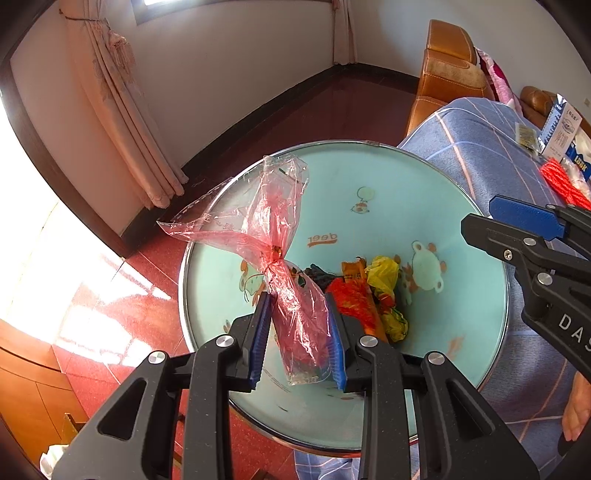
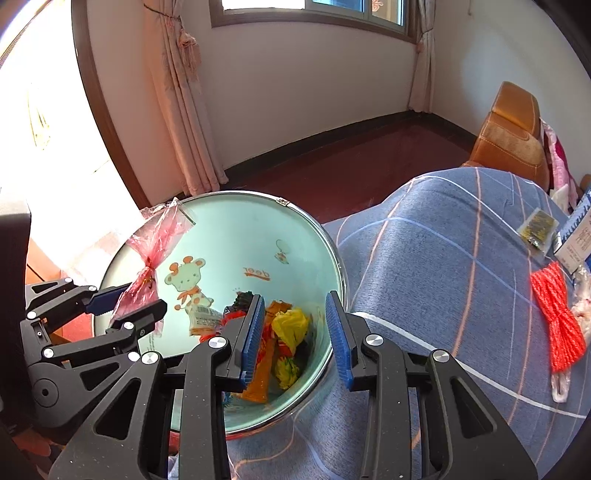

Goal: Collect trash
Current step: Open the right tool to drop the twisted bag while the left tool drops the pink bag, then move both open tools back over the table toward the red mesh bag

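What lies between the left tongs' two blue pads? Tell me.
A crumpled pink plastic bag, clamped between the left tongs above the round table; the left wrist view shows it best.

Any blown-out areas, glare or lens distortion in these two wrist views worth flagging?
Left wrist view: sunlight blows out the left edge and glares on the red floor; fisheye bends the walls. Right wrist view: the upper-left corner is overexposed, the window bright; the round table stays sharp, and dark vignette cuts the corners.

The right edge cuts off the white carton (image 2: 576,240) on the bedspread (image 2: 443,258).
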Tool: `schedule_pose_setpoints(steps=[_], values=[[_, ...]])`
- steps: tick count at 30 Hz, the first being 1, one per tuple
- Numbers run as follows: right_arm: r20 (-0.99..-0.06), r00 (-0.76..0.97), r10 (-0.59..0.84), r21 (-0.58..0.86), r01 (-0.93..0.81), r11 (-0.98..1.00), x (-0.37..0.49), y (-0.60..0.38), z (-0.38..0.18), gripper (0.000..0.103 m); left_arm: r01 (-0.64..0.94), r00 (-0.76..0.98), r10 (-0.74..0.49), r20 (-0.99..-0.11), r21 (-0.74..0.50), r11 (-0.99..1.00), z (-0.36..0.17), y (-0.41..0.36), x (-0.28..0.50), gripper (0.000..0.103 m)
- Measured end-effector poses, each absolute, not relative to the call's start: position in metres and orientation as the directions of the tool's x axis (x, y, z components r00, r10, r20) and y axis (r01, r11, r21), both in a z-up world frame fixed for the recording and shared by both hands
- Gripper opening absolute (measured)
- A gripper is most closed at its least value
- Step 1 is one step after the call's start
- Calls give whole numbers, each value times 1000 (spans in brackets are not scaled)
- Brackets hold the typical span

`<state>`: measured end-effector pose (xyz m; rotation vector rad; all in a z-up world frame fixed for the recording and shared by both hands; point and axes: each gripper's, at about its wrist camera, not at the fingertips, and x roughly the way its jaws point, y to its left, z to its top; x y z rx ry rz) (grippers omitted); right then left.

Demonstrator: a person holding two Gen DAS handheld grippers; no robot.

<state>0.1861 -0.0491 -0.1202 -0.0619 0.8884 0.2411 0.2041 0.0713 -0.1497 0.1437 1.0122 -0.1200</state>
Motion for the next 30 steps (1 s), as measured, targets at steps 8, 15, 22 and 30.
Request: schedule_pose_setpoints(steps=[8, 15, 22, 30], values=[[-761, 623, 182, 45, -229, 972, 184, -52, -115, 35, 176, 509, -29, -860, 71, 982, -155, 64, 212, 43], [-740, 649, 177, 68, -189, 980, 176, -64, -106, 45, 135, 526, 6, -851, 90, 987, -151, 68, 210, 71], [-717, 675, 173, 73, -174, 982, 167, -66, -100, 75, 89, 550, 16, -835, 78, 993, -136, 78, 199, 82], [-717, 677, 166, 81, -156, 984, 159, -67, -97, 90, 4, 557, 61, -828, 76, 997, -132, 97, 181, 92]])
